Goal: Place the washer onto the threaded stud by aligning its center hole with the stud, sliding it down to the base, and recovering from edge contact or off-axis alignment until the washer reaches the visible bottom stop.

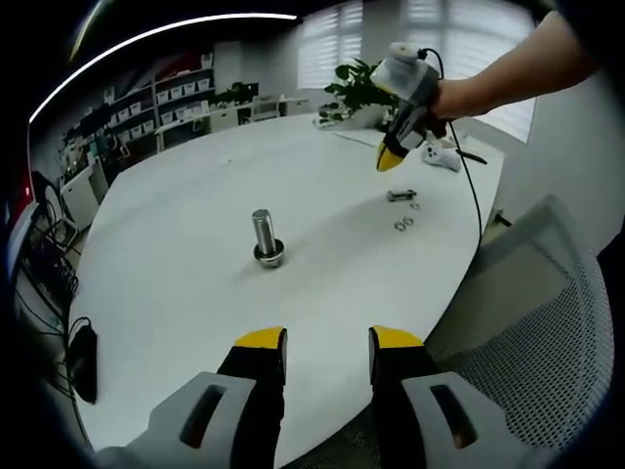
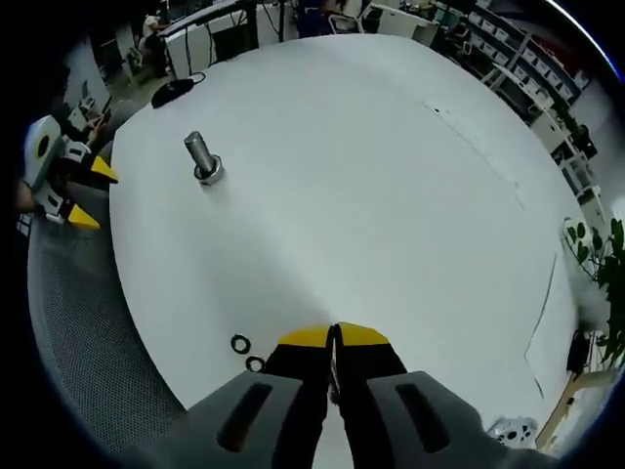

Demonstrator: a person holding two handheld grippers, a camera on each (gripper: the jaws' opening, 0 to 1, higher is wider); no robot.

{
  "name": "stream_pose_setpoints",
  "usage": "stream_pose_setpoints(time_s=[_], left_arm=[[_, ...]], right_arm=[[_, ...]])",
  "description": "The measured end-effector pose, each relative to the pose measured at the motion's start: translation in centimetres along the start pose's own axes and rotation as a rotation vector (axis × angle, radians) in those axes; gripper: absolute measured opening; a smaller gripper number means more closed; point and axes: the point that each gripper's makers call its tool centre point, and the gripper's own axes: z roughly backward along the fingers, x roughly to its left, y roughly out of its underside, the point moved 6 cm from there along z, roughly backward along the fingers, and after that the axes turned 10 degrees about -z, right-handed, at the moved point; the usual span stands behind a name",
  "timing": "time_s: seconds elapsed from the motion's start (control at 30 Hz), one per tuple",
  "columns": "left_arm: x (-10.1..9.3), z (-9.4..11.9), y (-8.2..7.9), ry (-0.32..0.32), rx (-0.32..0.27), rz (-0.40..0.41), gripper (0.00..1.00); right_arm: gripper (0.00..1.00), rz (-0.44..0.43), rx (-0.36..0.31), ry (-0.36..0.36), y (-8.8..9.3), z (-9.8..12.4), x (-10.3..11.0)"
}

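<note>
Two washers (image 2: pixel 248 354) nr table (image 2: pixel 391 176) edge, stud (image 2: pixel 203 157) clear, right tongs (image 2: pixel 334 335) prob. closed

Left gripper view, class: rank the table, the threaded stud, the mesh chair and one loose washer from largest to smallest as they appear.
1. Table
2. Mesh chair, though it sits close to the camera, so its apparent size is inflated
3. Threaded stud
4. Loose washer
</note>
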Motion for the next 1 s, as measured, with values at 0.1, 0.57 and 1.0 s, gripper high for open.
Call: stream_pose_setpoints(time_s=[0.1, 0.57, 1.0], left_arm=[[0.0, 0.0, 0.0, 0.003, 0.001, 0.0, 0.32], [-0.2, -0.1, 0.0, 0.014, 0.003, -0.001, 0.32], [-0.2, -0.1, 0.1, 0.017, 0.007, 0.002, 0.31]], right_arm=[[0.04, -0.023, 0.004, 0.006, 0.7, 0.1, -0.7], [0.06, -0.027, 0.06, 0.031, 3.1, 0.3, -1.9], [0.1, -0.018, 0.148, 0.04, 7.0, 0.3, -2.8]])
